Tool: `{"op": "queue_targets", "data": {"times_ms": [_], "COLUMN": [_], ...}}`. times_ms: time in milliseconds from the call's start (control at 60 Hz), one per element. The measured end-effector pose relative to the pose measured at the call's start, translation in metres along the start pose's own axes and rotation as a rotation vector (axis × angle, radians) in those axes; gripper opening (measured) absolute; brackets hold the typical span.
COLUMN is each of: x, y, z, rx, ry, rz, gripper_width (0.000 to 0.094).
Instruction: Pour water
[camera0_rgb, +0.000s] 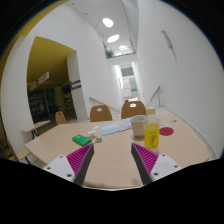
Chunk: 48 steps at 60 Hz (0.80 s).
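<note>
My gripper (113, 160) is open and empty, its two fingers with magenta pads (82, 159) spread wide above a light wooden table (112, 165). Beyond the right finger stands a clear cup of yellow liquid (152, 133). Just behind it stands a taller pale grey cup (139, 125). Both are well ahead of the fingertips and apart from them. Nothing is between the fingers.
A flat light blue thing (115, 129) lies mid-table beyond the fingers. A small green thing (80, 139) and a small orange thing (95, 140) lie ahead of the left finger. A red disc (166, 131) lies right of the cups. Two wooden chairs (101, 113) stand at the far side.
</note>
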<state>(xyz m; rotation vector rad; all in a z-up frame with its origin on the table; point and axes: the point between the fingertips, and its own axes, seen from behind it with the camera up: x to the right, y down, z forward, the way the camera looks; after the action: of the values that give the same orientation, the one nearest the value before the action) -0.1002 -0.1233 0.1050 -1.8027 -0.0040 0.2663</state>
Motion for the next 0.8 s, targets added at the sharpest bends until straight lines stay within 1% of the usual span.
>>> {"op": "queue_targets", "data": {"times_ms": [83, 233, 250, 383, 417, 433, 450, 500, 533, 550, 567, 600, 683, 733, 783, 800], "x": [0.012, 0.066, 0.063, 0.111, 0.121, 0.114, 0.13, 0.139, 0.143, 0.131, 0.142, 0.147, 0.157, 0.156, 0.161, 0.162], "y": [-0.005, -0.017, -0.013, -0.034, -0.037, -0.035, -0.045, -0.049, -0.053, -0.044, -0.054, -0.056, -0.057, -0.049, -0.044, -0.043], "z": [0.001, -0.012, 0.006, 0.009, 0.015, 0.03, 0.018, 0.031, 0.041, 0.066, 0.059, 0.07, 0.094, 0.116, 0.125, 0.127], "rx": [0.025, 0.048, 0.054, 0.099, 0.105, 0.113, 0.116, 0.117, 0.115, 0.123, 0.121, 0.115, 0.091, 0.087, 0.072, 0.069], "ry": [0.036, 0.132, 0.144, 0.211, 0.222, 0.228, 0.223, 0.217, 0.212, 0.214, 0.208, 0.207, 0.195, 0.191, 0.186, 0.179], "rz": [-0.013, -0.022, -0.024, -0.047, -0.051, -0.055, -0.059, -0.08, -0.098, -0.106, -0.114, -0.129, -0.14, -0.14, -0.137, -0.137], "gripper_width": [0.0816, 0.0813, 0.0813, 0.081, 0.0813, 0.0814, 0.0813, 0.0815, 0.0814, 0.0815, 0.0814, 0.0812, 0.081, 0.0807, 0.0751, 0.0675]}}
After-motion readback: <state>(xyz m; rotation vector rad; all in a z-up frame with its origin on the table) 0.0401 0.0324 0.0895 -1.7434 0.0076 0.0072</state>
